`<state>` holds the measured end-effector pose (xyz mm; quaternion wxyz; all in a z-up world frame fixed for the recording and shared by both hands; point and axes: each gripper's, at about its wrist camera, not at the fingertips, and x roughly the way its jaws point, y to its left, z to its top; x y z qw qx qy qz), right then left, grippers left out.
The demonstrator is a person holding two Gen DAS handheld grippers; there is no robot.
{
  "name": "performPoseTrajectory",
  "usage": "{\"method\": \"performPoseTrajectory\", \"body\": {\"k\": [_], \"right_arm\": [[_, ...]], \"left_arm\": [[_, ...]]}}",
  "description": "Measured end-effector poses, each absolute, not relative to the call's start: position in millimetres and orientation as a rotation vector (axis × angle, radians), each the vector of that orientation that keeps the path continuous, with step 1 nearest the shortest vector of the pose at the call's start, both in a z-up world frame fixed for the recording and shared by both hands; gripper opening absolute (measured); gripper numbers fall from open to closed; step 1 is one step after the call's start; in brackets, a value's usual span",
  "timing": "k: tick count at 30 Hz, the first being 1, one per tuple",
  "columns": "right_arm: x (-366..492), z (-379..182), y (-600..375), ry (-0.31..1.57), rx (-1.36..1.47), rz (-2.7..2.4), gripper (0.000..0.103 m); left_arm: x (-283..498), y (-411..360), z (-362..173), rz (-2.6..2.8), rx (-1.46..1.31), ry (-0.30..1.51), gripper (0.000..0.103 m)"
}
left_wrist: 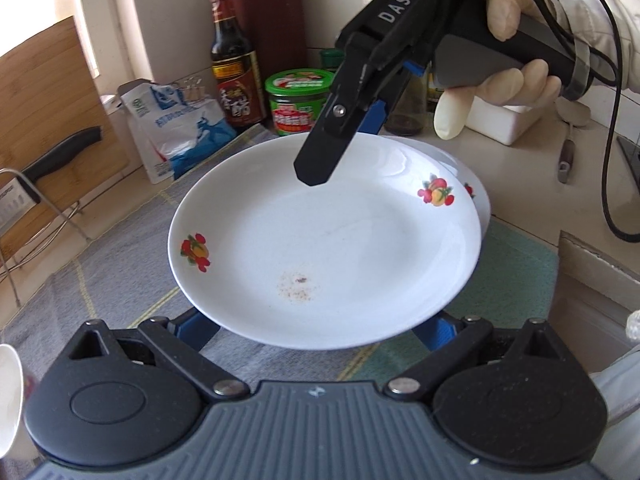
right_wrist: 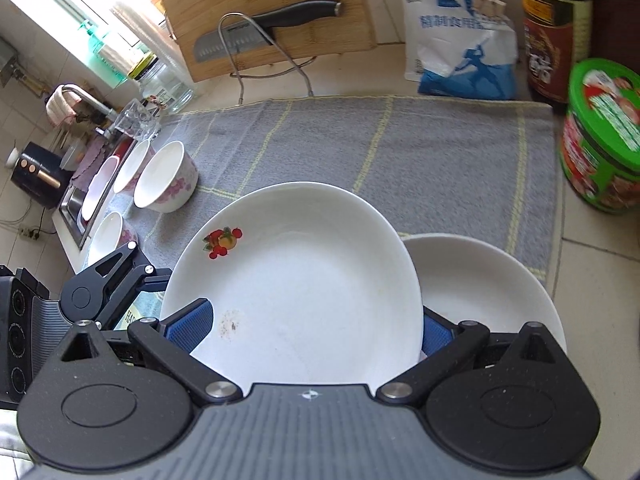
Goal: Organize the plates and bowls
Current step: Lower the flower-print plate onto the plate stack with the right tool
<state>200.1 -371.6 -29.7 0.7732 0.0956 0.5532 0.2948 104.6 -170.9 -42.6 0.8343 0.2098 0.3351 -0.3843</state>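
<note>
A white fruit-patterned plate (right_wrist: 296,280), faintly stained, is held above a grey checked cloth (right_wrist: 400,144), overlapping a second plate (right_wrist: 480,280). Its rim is clamped by the right gripper (left_wrist: 340,148). The left gripper (left_wrist: 320,332) lies beneath; its grip cannot be told. Stacking appears underway: lowering onto the second plate is called for. Bowls (right_wrist: 166,178) wait nearby.

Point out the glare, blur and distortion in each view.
Left wrist view: window light blows out the upper left; the plate is sharp, and fisheye bends the counter edges. Right wrist view: the window at upper left is overexposed, the green-lidded tub at the right edge is smeared, and the grey mat bows.
</note>
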Motion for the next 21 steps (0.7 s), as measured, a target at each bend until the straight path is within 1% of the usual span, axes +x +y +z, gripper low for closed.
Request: {"method": "performPoseTrajectory", "body": {"k": [9, 21], "right_arm": [[182.3, -39.7, -400.7, 1.201, 0.258, 0.570, 0.103], [180.3, -50.2, -419.2, 1.202, 0.290, 0.539, 0.103]], "left_arm": [[99.0, -193.7, -49.3, -0.882, 0.471, 0.723, 0.100], [101.4, -209.6, -52.6, -0.904, 0.494, 0.727, 0.100]]}}
